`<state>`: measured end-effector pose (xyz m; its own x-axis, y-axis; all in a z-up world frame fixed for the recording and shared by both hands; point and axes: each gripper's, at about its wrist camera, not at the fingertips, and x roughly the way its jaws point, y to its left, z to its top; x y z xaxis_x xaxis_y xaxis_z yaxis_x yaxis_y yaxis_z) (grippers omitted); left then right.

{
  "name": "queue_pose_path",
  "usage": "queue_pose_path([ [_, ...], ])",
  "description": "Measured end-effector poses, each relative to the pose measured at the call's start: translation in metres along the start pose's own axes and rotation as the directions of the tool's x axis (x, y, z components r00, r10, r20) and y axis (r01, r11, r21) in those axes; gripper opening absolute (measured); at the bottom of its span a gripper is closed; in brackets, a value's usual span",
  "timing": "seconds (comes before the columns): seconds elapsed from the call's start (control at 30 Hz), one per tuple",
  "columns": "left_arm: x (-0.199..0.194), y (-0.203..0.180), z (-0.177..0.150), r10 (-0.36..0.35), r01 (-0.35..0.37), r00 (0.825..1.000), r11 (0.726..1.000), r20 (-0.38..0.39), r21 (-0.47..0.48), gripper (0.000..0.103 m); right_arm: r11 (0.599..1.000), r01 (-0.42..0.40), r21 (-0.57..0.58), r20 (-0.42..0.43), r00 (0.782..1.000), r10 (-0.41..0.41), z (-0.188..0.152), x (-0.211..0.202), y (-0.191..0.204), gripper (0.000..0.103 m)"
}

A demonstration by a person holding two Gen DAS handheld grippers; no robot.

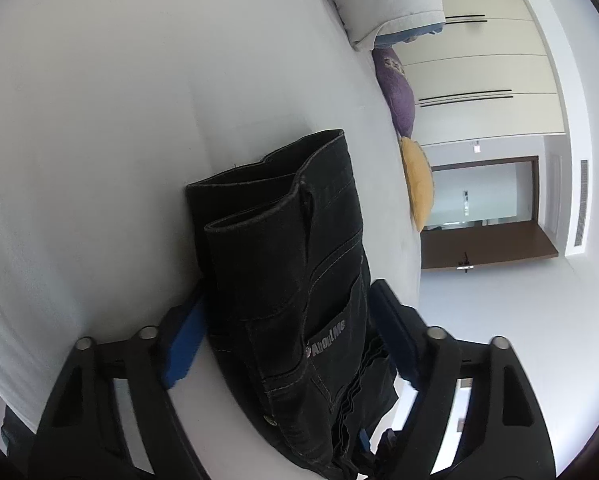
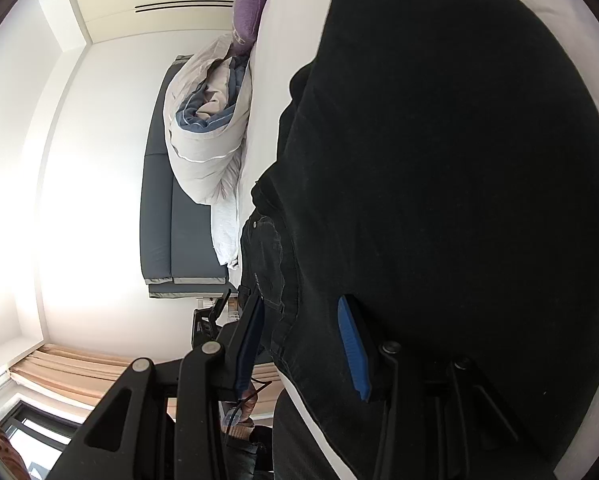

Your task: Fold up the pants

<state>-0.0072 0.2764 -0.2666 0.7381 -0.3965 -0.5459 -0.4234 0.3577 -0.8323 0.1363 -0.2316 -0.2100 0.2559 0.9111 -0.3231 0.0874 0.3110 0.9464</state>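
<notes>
Black pants (image 1: 291, 272), folded into a thick stack, lie on the white bed (image 1: 99, 120), hems toward the far side, a back pocket with grey lettering facing up near the camera. The left claw (image 1: 287, 344) straddles the near end of that stack: one blue pad (image 1: 183, 344) sits on the sheet just beside the denim, the other blue pad (image 1: 391, 332) lies against the opposite side. Whether the pads press the cloth I cannot tell.

Over to the right wrist view: the pants (image 2: 439, 200) fill most of the picture, dark and close. The right claw (image 2: 299, 340) has a fold of denim between its pads, clenched on the pants.

Further out on the bed, a rolled grey duvet (image 2: 203, 132), a purple cushion (image 1: 399, 92) and a yellow cushion (image 1: 417, 184) line the edge. A padded blue-grey headboard (image 2: 167, 208) stands behind the duvet. White wardrobe doors (image 1: 479, 40) and a dark door (image 1: 487, 248) lie beyond.
</notes>
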Motion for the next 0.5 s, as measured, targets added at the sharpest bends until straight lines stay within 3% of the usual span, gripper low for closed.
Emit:
queue_pose_path([
  [0.07,0.008,0.002,0.001,0.004,-0.005,1.000,0.999,-0.009,-0.032,0.035,1.000,0.000,-0.001,0.000,1.000,0.000,0.000,-0.001,-0.002,0.042],
  [0.1,0.009,0.007,0.002,-0.009,0.008,1.000,0.998,-0.010,-0.058,0.032,1.000,0.000,0.000,-0.001,1.000,0.000,-0.001,-0.004,-0.003,0.042],
  [0.33,-0.001,0.003,0.006,-0.045,0.047,0.999,0.996,0.020,-0.080,0.019,1.000,0.003,0.022,-0.002,1.000,-0.003,0.002,0.001,0.002,0.043],
  [0.5,-0.004,-0.015,0.007,-0.022,0.024,0.998,0.999,0.052,-0.036,0.013,1.000,-0.017,-0.021,-0.051,0.999,0.016,0.001,0.016,0.018,0.049],
])
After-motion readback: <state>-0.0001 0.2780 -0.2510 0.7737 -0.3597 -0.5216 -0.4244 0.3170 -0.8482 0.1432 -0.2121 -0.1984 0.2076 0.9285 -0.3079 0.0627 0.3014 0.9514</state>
